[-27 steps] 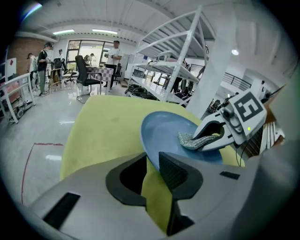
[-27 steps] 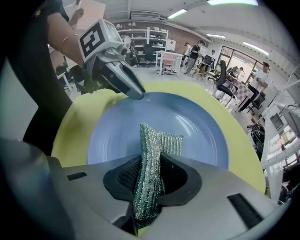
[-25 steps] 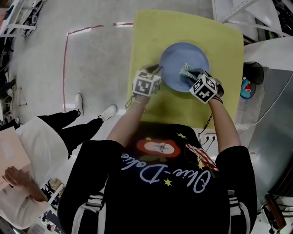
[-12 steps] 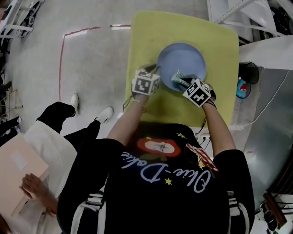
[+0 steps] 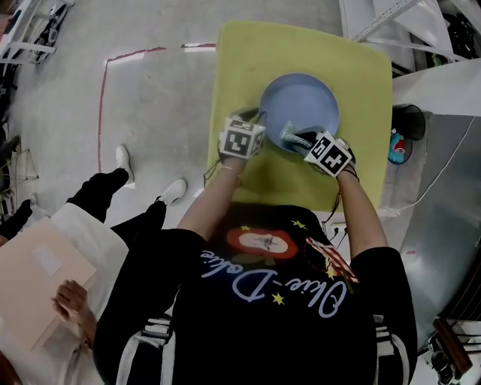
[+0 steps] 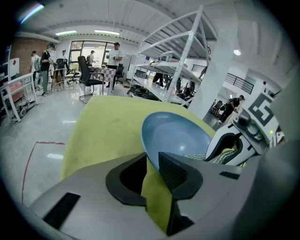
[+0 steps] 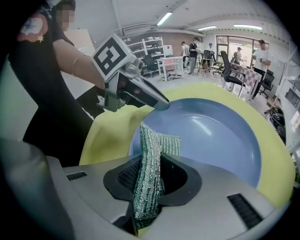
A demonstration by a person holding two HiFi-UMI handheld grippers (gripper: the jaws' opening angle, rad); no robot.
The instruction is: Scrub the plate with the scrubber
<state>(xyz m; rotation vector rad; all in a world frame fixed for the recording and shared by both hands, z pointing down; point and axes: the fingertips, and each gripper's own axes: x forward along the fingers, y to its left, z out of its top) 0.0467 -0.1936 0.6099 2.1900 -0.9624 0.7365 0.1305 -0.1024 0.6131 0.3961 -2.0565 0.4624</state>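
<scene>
A blue plate (image 5: 301, 98) lies on the yellow table (image 5: 240, 68). My left gripper (image 5: 260, 117) is shut on the plate's left rim; in the left gripper view the rim (image 6: 149, 157) runs into the gap between the jaws of that gripper (image 6: 152, 164). My right gripper (image 5: 304, 140) is shut on a green-and-silver scrubber (image 5: 291, 133), which rests on the plate's near part. In the right gripper view the scrubber (image 7: 149, 154) stands upright between the jaws of that gripper (image 7: 149, 183), its end on the plate (image 7: 215, 136), with the left gripper (image 7: 158, 104) at the rim beyond it.
A seated person with papers (image 5: 45, 286) is at the lower left, feet close to the table's left side. A black bin (image 5: 402, 131) stands right of the table. White shelving (image 5: 391, 19) rises at the upper right. Red tape (image 5: 101, 90) marks the floor.
My right gripper has carried the scrubber left and nearer across the plate. The left gripper has kept its hold on the rim. The seated person has shifted their legs.
</scene>
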